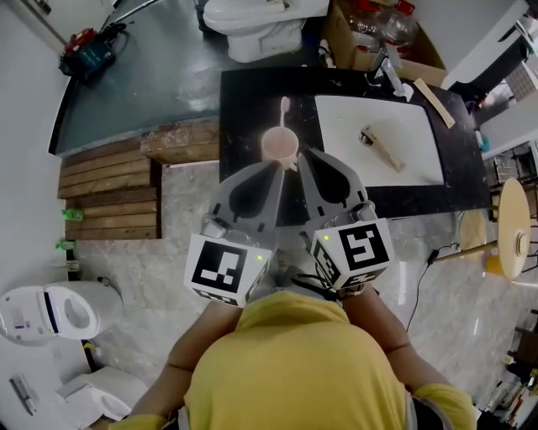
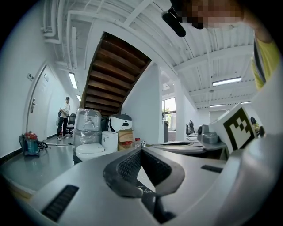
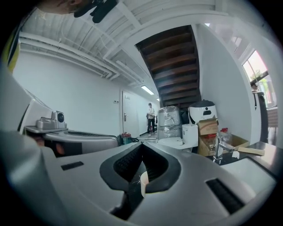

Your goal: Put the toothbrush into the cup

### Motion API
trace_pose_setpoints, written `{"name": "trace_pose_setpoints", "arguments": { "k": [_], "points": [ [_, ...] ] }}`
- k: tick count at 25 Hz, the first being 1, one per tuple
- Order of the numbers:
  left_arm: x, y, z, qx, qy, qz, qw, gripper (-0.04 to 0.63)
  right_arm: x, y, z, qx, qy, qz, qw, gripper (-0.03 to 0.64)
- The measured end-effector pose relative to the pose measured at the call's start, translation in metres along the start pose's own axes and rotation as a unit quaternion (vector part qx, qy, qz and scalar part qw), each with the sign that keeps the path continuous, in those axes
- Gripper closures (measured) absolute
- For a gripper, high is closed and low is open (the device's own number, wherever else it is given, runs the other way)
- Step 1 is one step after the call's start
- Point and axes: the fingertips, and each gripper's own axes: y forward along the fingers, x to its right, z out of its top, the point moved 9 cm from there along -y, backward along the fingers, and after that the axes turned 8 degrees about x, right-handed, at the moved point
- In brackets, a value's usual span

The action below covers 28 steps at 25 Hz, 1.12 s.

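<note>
Black counter (image 1: 252, 126) with white basin (image 1: 353, 164), wooden pallet (image 1: 109, 193) beside it, marble floor (image 1: 181, 214), toilet (image 1: 252, 25) beyond, wooden staircase (image 2: 116, 75)

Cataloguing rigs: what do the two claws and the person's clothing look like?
Left claw and right claw: grey plastic shells, black ribbed pads, each with a white marker cube bearing black squares and a small green light. The shirt is yellow.

Yellow shirt (image 1: 294, 374), grey tongs (image 1: 277, 165) with black-white marker cubes (image 1: 225, 269).
</note>
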Motion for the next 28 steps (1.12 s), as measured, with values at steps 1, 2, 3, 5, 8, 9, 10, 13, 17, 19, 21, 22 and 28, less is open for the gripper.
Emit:
{"name": "trace_pose_setpoints", "arguments": {
  "k": [1,2,3,5,8,9,10,13,17,19,21,22,28],
  "points": [
    [0.005,-0.003,0.002,0.003,0.003,0.0,1.0,0.584,-0.003,-0.006,0.003,0.004,-0.001,0.003,1.0,0.598],
    [0.009,-0.006,0.004,0.007,0.005,0.0,1.0,0.584,-0.005,-0.013,0.005,0.007,-0.002,0.007,1.0,0.598],
    [0.013,-0.009,0.006,0.01,0.008,0.0,0.9999,0.584,-0.008,-0.018,0.007,0.01,-0.002,0.01,1.0,0.598],
    [0.021,-0.014,0.01,0.017,0.013,-0.001,0.9998,0.586,-0.011,-0.029,0.011,0.015,-0.003,0.014,1.0,0.598],
    [0.034,-0.019,0.015,0.025,0.011,0.0,0.9996,0.584,-0.014,-0.044,0.017,0.022,-0.008,0.021,1.0,0.6],
    [0.038,-0.021,0.017,0.028,0.011,0.001,0.9996,0.584,-0.015,-0.049,0.019,0.024,-0.008,0.022,0.999,0.6],
    [0.041,-0.022,0.018,0.029,0.012,0.001,0.9995,0.584,-0.015,-0.053,0.021,0.026,-0.008,0.022,0.999,0.6],
    [0.05,-0.026,0.018,0.025,0.021,0.002,0.9995,0.584,-0.017,-0.064,0.025,0.031,-0.01,0.026,0.999,0.598],
    [0.06,-0.03,0.023,0.028,0.022,0.004,0.9994,0.584,-0.02,-0.076,0.029,0.036,-0.012,0.031,0.999,0.6],
    [0.065,-0.031,0.025,0.034,0.019,0.002,0.9992,0.584,-0.022,-0.08,0.029,0.037,-0.012,0.032,0.999,0.601],
    [0.066,-0.033,0.023,0.033,0.02,0.003,0.9993,0.584,-0.023,-0.081,0.028,0.038,-0.011,0.033,0.999,0.601],
    [0.066,-0.034,0.021,0.031,0.023,0.003,0.9993,0.584,-0.023,-0.082,0.028,0.039,-0.01,0.034,0.999,0.601],
    [0.067,-0.042,0.015,0.016,0.028,0.004,0.9995,0.584,-0.026,-0.084,0.026,0.039,-0.01,0.039,0.998,0.601]
  ]
}}
